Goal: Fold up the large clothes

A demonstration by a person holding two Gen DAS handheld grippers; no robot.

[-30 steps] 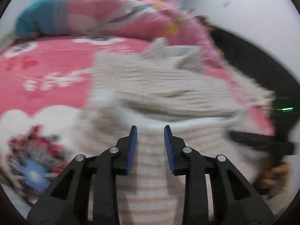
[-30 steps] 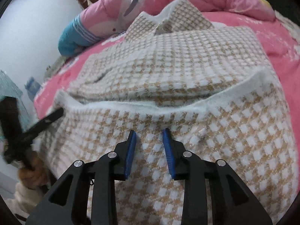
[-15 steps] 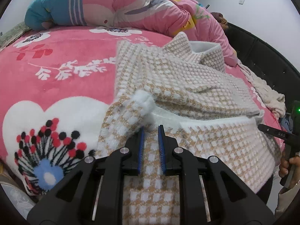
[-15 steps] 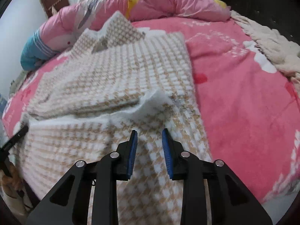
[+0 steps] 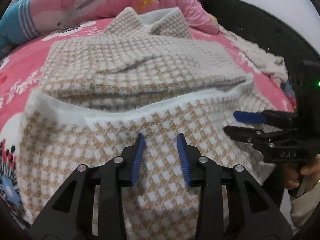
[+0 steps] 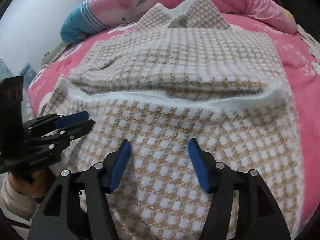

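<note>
A fuzzy beige-and-white checked garment (image 5: 140, 64) lies on the pink bed, its collar at the far end and its near part folded up, with a white hem edge (image 5: 160, 106) across the middle. It also shows in the right wrist view (image 6: 180, 60). My left gripper (image 5: 161, 138) is open and empty, just above the near folded part. My right gripper (image 6: 159, 144) is open wide and empty over the same part. Each gripper shows in the other's view: the right one (image 5: 234, 122) at the garment's right side, the left one (image 6: 90, 119) at its left side.
A pink floral bed sheet (image 5: 24, 60) lies under the garment. A rolled pink and blue quilt (image 6: 112, 10) lies along the far side. A beige cloth (image 5: 260, 58) lies at the right edge by the dark bed frame (image 5: 260, 24).
Both grippers have opened wider and swung back to face the middle of the garment. The two grippers now sit closer together over the near folded part.
</note>
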